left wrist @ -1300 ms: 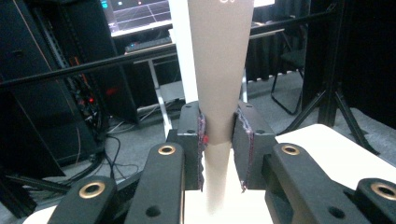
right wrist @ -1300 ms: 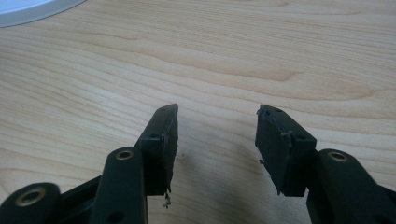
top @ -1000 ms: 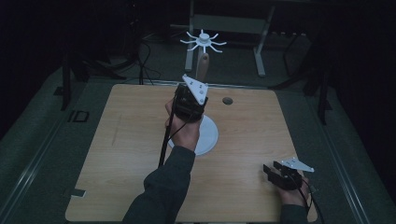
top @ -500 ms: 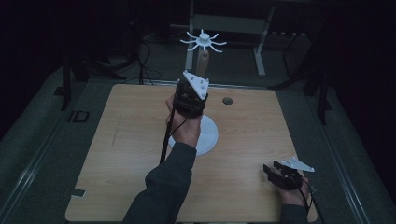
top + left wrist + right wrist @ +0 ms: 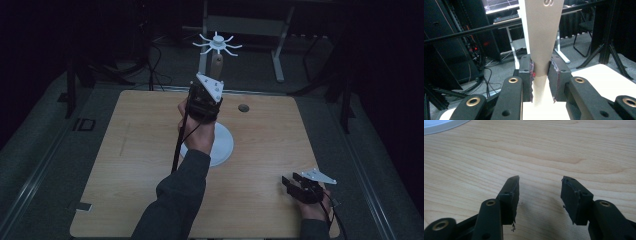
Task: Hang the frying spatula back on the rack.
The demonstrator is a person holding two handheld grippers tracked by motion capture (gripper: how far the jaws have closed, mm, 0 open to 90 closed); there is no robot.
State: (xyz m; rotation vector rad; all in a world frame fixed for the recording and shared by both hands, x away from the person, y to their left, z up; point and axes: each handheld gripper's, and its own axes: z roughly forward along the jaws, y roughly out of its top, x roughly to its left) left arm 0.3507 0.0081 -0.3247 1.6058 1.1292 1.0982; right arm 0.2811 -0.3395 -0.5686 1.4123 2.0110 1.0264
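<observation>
So the tall tapered post (image 5: pixel 541 37) on its white round base (image 5: pixel 220 145), mid-worktop (image 5: pixel 135 150), is clamped in the left tongs (image 5: pixel 541 75), pads tight on both sides of its narrow part. I'd say the grab is done; whether lifting or moving comes next is open. Right tongs (image 5: pixel 540 195) sit parted with nothing between them, resting near the worktop's front right corner.

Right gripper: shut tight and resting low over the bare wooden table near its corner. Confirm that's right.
Not quite. The right gripper is open, not shut: the right gripper view shows a wide gap between its jaws with nothing in it. The rest holds: it sits low over the bare wooden table near the corner, as the high view shows.
</observation>
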